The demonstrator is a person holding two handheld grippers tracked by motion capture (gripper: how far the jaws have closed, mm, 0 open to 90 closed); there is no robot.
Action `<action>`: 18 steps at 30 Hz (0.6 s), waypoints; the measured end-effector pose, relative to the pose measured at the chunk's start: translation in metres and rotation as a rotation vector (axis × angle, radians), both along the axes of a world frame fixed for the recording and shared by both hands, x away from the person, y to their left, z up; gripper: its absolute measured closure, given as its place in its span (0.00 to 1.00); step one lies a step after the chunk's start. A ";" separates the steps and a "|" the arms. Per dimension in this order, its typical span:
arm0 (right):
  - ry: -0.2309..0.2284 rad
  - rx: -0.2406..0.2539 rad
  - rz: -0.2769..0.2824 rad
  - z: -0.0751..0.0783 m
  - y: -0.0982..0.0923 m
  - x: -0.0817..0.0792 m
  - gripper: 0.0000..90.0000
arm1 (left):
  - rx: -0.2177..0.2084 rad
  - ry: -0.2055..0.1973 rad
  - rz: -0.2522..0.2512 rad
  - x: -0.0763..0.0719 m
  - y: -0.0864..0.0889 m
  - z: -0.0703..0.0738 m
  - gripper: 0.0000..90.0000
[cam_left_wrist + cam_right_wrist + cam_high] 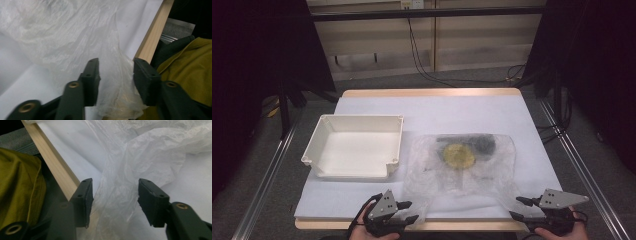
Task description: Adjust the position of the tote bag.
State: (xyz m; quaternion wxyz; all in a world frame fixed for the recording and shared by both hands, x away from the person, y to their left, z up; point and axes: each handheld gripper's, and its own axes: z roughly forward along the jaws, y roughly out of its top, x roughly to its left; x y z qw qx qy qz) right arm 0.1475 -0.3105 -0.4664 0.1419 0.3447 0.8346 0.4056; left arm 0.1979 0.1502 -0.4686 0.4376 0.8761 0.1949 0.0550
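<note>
Your clear plastic bag [462, 162] lies flat on the white table cover [437, 107], just right of the empty white tray [354, 146] — through the film you can make out a yellow round item [458, 155] and a dark object [479, 143] beside it, too blurred to name. The bag's near edge reaches the table's wooden front lip [462, 226], and both of your tools sit at that edge. Your left gripper [411, 212] is at the bag's near-left corner, below the tray's right end; in the left gripper view [116, 75] its jaws stand apart with a bunched fold of the plastic [117, 82] running up between them. The film brushes the left-hand pad, yet the pads are not pressed together on it, so the tool is released rather than clamped. Your right gripper [518, 207] is at the bag's near-right corner, well away from the tray; in the right gripper view [115, 200] its jaws are likewise spread, a crumpled ridge of film [117, 195] lying in the gap without either pad squeezing it. An olive-yellow garment [20, 187] shows past the wooden lip, on your side of the table.
</note>
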 end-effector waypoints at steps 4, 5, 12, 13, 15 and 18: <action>0.005 -0.002 -0.002 -0.001 0.000 0.002 0.67 | -0.001 0.016 -0.007 0.003 0.001 -0.001 0.85; 0.006 -0.003 0.000 -0.001 0.000 0.003 0.71 | -0.005 0.025 -0.012 0.003 0.002 -0.001 0.88; -0.003 0.027 0.005 0.001 -0.001 0.005 0.89 | -0.056 0.019 -0.003 0.004 0.006 0.003 0.98; -0.011 0.035 0.001 0.003 -0.002 0.005 0.92 | -0.071 0.017 -0.004 0.004 0.007 0.005 0.99; -0.031 0.063 -0.001 0.007 -0.003 0.005 0.96 | -0.087 0.013 0.007 0.004 0.010 0.009 0.99; -0.065 0.095 -0.018 0.016 -0.007 0.005 0.99 | -0.129 -0.012 0.028 0.008 0.017 0.022 1.00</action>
